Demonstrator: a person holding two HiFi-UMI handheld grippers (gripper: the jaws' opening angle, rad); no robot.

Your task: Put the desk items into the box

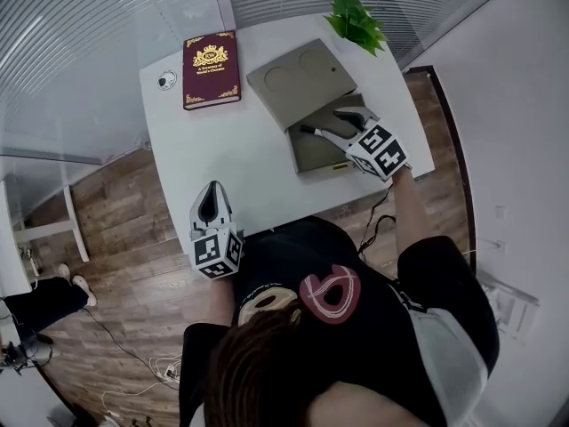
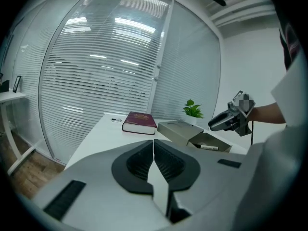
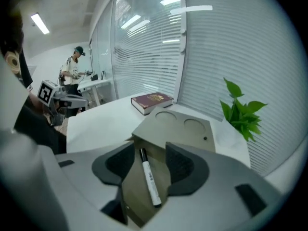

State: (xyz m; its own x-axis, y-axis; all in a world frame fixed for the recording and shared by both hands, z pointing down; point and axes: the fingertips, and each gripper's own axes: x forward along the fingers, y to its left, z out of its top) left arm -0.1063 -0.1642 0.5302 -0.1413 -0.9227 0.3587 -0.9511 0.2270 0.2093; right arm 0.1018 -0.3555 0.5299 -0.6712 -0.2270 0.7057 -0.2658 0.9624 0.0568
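From the head view, my left tool sits over the near edge of the white table, clenched on nothing. My right tool hangs over the open cardboard box, which stands by the table's right edge. The box lid, marked with two round impressions, lies against the box's far side. A black-capped marker lies inside the box. A maroon book rests near the far left corner, and a small potted plant stands at the far right corner.

In the left gripper view, my left tool's jaws meet with no gap and nothing between them. Beyond them I see the book, the box with the marker in it, and my right tool above it.

In the right gripper view, my right tool is released, its jaws wide apart. The marker shows in the gap, lying flat on the box floor below, touching neither pad. A person stands far off at another desk.
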